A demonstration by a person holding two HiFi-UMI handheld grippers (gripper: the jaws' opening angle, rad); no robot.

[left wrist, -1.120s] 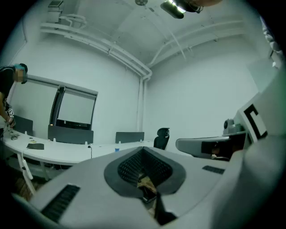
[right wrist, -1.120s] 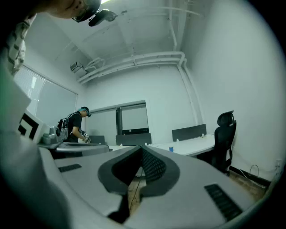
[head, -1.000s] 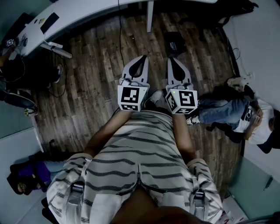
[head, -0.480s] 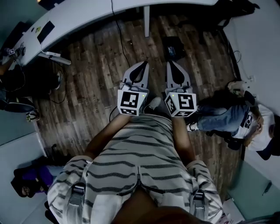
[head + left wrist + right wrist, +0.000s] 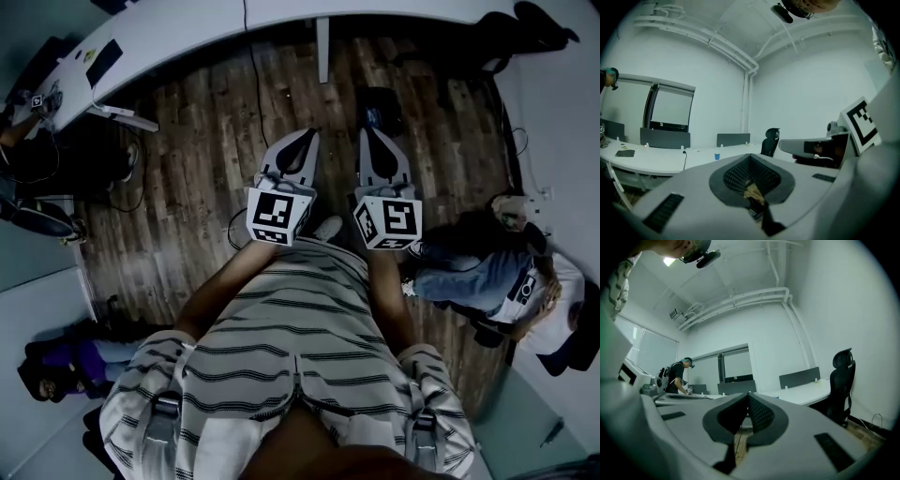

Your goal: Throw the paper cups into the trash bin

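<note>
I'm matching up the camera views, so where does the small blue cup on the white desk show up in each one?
Head view: not made out on the white desk along the top.
Left gripper view: small blue cup on that desk, left of centre, left of the black office chair.
Right gripper view: not in it.
Shared landmark: the white desk.

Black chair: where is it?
In the left gripper view, the black chair stands right of centre, at the right end of the white desk.
</note>
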